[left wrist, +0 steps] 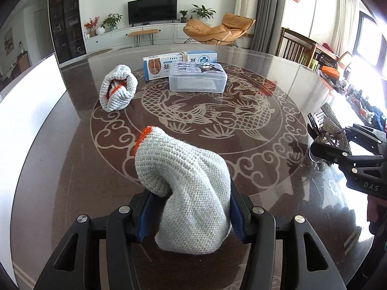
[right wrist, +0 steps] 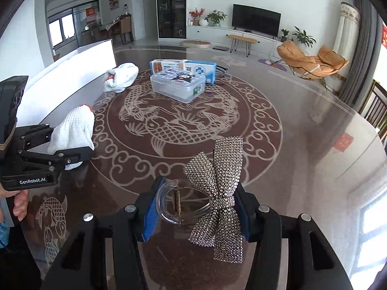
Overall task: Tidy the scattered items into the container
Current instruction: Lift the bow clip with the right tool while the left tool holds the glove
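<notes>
Across the round table (left wrist: 72,169), with its fish pattern under a glossy top, we have the biggest pieces standing at the far side: a white and blue carton (left wrist: 180,64) lying on its long face, and touching its front a clear plastic box (left wrist: 198,77) with a cartoon lid, which we take for the container and which looks closed. Left of the box and apart from it sits a rolled knitted glove (left wrist: 118,91) with orange trim. Nearer to us, our left gripper (left wrist: 191,215) is clamped on a second glove (left wrist: 183,183), which bulges up between the blue pads, cuff tipped forward. Our right gripper (right wrist: 196,215) pinches a hair clip (right wrist: 217,193) with a rhinestone bow, one pad on the clear curved clip body, the other against the bow's knot. Both loads are well short of the box, so we judge the carrying only begun. What worries us is the lid: with both tools full, nothing is free to open it, and nudging it with a loaded tool could shove the light box on the slick top. The clip is hard and rounded, so it may twist or pop out if the squeeze slackens. The floppy glove could drag and snag on the box edge.
</notes>
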